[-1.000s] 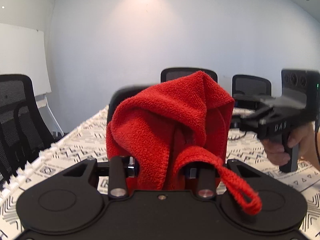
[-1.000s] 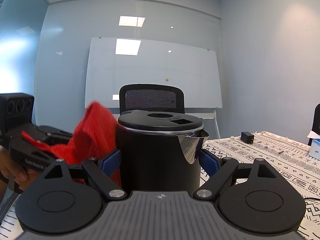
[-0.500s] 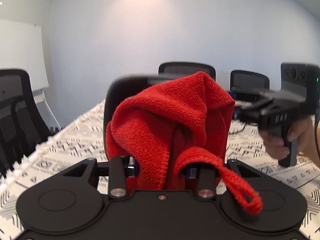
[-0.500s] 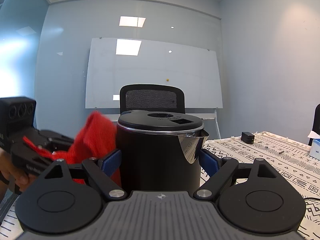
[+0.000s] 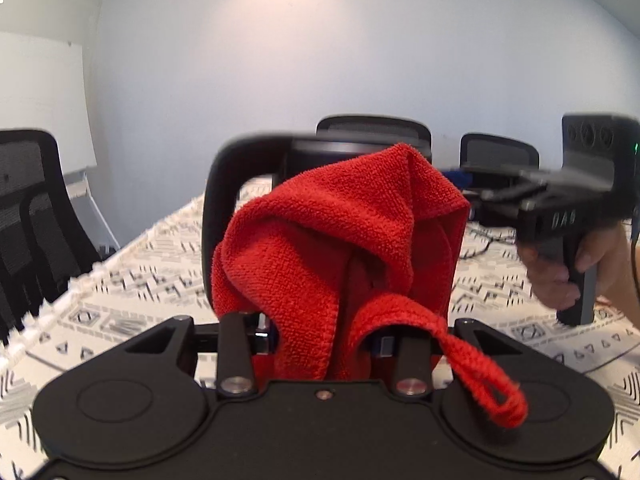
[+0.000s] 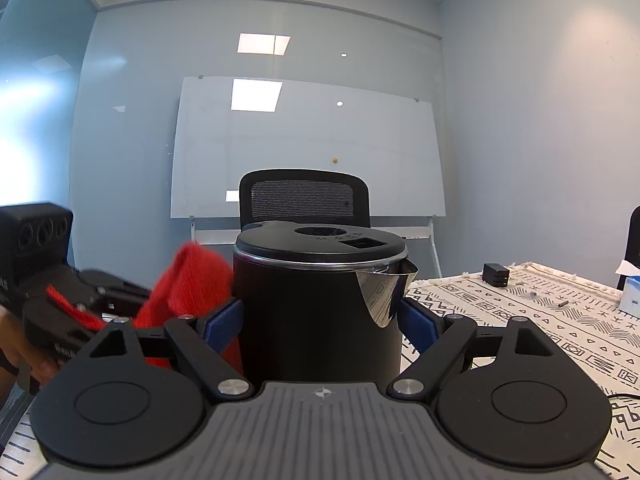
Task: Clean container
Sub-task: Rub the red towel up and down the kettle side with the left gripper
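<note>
A black electric kettle (image 6: 320,312) with a steel spout stands upright between the blue pads (image 6: 222,322) of my right gripper (image 6: 320,322), which is shut on its body. My left gripper (image 5: 320,332) is shut on a bunched red cloth (image 5: 340,240), whose loop hangs off to the right. In the right wrist view the red cloth (image 6: 188,284) presses against the kettle's left side, with the left gripper (image 6: 136,296) behind it. In the left wrist view the kettle's handle (image 5: 218,200) and lid rim show behind the cloth, and a hand holds the right gripper (image 5: 476,192) at the right.
The table (image 6: 560,320) carries a white cloth with black patterns. On its far right lie a black adapter block (image 6: 496,274), small loose bits and a blue box (image 6: 632,300). Black office chairs (image 5: 24,220) ring the table; a whiteboard (image 6: 304,148) stands behind.
The red cloth has slid down along the kettle's left side, so more of the handle and lid shows above it. The right gripper and the kettle have not moved.
</note>
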`<control>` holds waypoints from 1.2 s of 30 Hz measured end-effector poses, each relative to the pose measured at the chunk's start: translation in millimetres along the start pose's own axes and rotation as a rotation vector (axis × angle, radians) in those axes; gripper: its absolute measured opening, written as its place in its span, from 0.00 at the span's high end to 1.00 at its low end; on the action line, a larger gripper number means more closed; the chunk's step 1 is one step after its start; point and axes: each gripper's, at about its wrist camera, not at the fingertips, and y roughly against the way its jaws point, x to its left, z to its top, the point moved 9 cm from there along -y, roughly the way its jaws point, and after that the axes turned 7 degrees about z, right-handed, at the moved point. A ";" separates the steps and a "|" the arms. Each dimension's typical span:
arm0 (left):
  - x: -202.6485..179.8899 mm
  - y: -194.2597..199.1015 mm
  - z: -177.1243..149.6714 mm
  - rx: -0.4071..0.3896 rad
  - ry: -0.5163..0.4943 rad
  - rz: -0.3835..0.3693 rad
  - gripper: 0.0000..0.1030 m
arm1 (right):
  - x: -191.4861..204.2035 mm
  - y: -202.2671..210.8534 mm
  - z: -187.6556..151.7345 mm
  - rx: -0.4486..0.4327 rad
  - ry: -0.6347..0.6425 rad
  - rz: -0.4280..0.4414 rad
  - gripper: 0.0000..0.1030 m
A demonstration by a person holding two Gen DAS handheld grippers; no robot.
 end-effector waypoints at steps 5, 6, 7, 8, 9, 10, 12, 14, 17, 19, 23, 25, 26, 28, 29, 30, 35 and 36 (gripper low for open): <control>2.3 13.2 21.1 -0.057 -0.002 -0.006 0.59 | -0.2 -0.3 -0.5 -0.003 -0.003 0.001 0.19; 2.1 16.5 25.8 -0.073 -0.005 -0.007 0.59 | -0.5 -0.7 -0.9 -0.002 -0.003 0.001 0.19; 1.7 17.2 27.7 -0.077 -0.005 -0.009 0.59 | -0.4 -0.7 -0.9 -0.002 -0.003 0.001 0.19; 1.1 16.1 27.2 -0.075 -0.007 -0.007 0.59 | 0.0 -0.6 -0.6 -0.002 -0.002 0.001 0.19; 0.3 14.0 24.4 -0.070 -0.011 -0.004 0.59 | 0.3 -0.5 -0.4 -0.001 -0.002 0.001 0.19; -0.2 10.8 18.6 -0.056 -0.014 -0.001 0.59 | 0.6 -0.3 -0.1 -0.001 -0.001 0.000 0.19; -0.3 4.9 7.2 -0.024 -0.009 -0.003 0.59 | 1.3 -0.1 0.5 -0.001 -0.001 0.001 0.19; 0.8 1.2 -0.9 0.001 -0.002 -0.005 0.59 | 0.8 -0.8 -0.4 -0.002 -0.002 0.001 0.19; 1.9 7.0 8.5 -0.021 -0.002 -0.009 0.59 | 0.1 -2.0 -1.9 -0.004 -0.004 0.003 0.19; 2.0 11.8 19.3 -0.053 -0.008 -0.009 0.59 | 0.2 -2.7 -2.3 -0.004 -0.004 0.004 0.19; -0.1 11.9 20.7 -0.063 -0.004 -0.006 0.59 | 0.1 -3.5 -2.8 -0.004 -0.003 0.004 0.19; -2.0 8.3 11.4 -0.041 -0.009 -0.001 0.58 | 0.3 -3.6 -2.7 -0.004 -0.003 0.005 0.19; -3.0 6.6 6.8 -0.030 -0.012 0.002 0.58 | 0.2 -3.5 -2.7 -0.004 -0.003 0.005 0.19; -4.9 4.8 0.2 -0.013 -0.025 0.011 0.58 | -0.1 -3.3 -2.6 -0.004 -0.004 0.007 0.19; -4.0 5.5 1.2 -0.013 -0.028 0.012 0.58 | -0.5 -3.4 -2.6 -0.005 -0.006 0.008 0.19; -2.2 6.7 4.2 -0.017 -0.025 0.008 0.58 | -0.7 -3.5 -2.6 -0.006 -0.008 0.008 0.19; 4.6 19.2 26.9 -0.079 -0.020 0.005 0.58 | -2.0 -3.6 -3.1 -0.007 -0.013 0.011 0.20; 3.6 16.9 23.6 -0.070 -0.020 0.005 0.58 | -2.3 -3.6 -3.3 -0.006 -0.012 0.011 0.20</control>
